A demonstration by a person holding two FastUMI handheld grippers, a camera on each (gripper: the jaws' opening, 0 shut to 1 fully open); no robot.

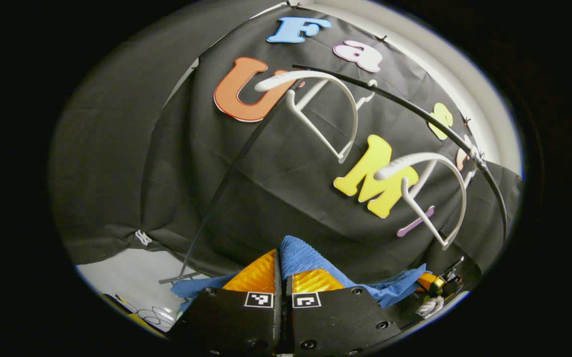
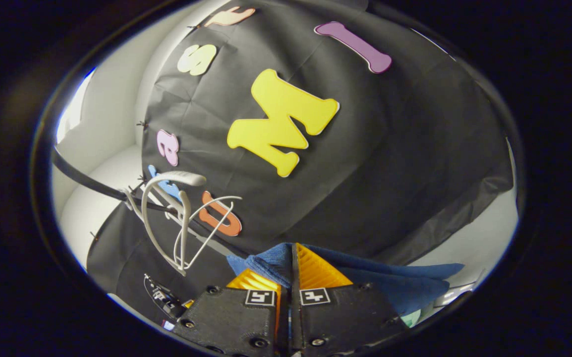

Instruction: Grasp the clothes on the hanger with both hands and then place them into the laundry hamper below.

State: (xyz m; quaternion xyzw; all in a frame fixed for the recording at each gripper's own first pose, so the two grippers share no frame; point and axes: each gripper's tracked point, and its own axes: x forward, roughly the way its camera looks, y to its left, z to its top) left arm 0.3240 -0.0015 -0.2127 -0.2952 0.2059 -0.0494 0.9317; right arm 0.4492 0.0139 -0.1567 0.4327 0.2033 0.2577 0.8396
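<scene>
Both pairs of jaws are pressed together with blue cloth pinched between them: the left gripper (image 1: pixel 283 280) nips a fold of the blue garment (image 1: pixel 301 258) that spills to both sides of its fingers, and the right gripper (image 2: pixel 292 277) clamps another edge of the same blue garment (image 2: pixel 395 285), which trails off to its right. So the clothing hangs between the two grippers, off the hangers; the laundry hamper is not something I can make out here.

The risk, as I judge it, is a thin grip. Each pinch takes only a fold near the fingertips, so a tug or uneven lowering could slip one corner free and drop the cloth outside the hamper. Slack fabric could also snag a hanger.

Counted: one blue garment, two grippers, two bare white hangers (image 1: pixel 325 114) (image 1: pixel 429 193) on one dark rail (image 1: pixel 415 111).
</scene>
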